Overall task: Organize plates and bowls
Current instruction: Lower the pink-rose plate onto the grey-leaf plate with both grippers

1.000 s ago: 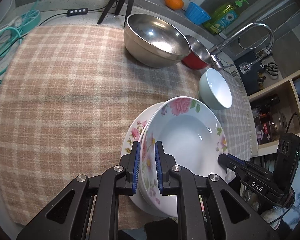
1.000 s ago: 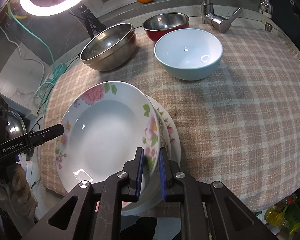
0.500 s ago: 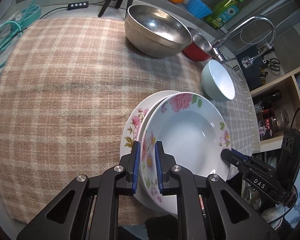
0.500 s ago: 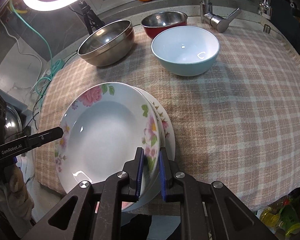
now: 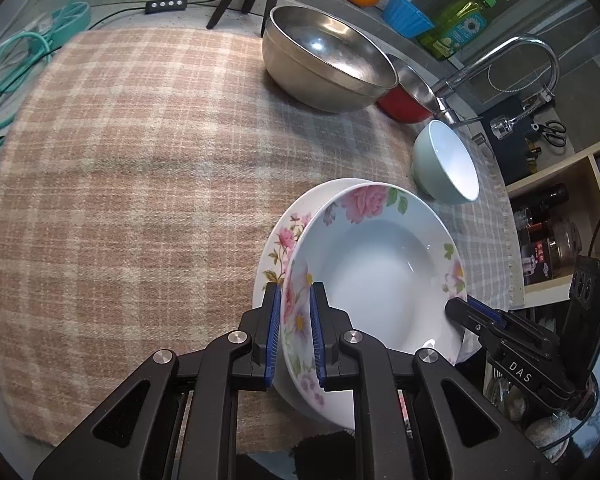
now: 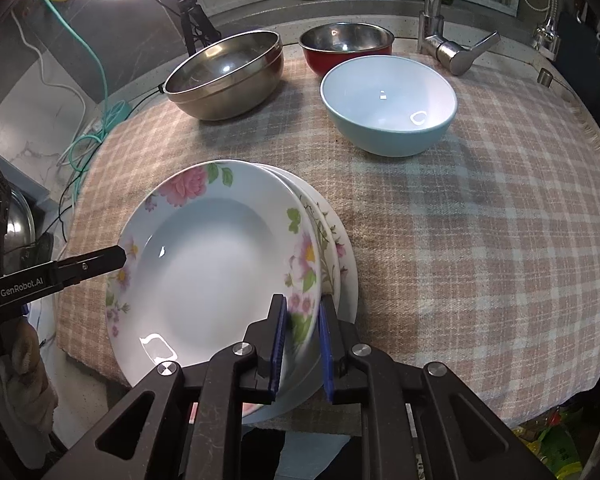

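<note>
Together, left gripper (image 5: pixel 294 334) and right gripper (image 6: pixel 302 344) clamped on opposite rims of the floral deep plate (image 5: pixel 374 280), tilted over another floral plate (image 5: pixel 290 232), blue bowl (image 6: pixel 388 106) beyond.

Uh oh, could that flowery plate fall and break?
It might. The left gripper and right gripper each pinch only the thin rim of the top flowery plate, so it could slip or tilt. It sits off-centre on the lower plate, so lowering it unevenly could clack or chip them. The stack also sticks out past the near edge of the checked cloth, so a nudge could tip it off.
</note>
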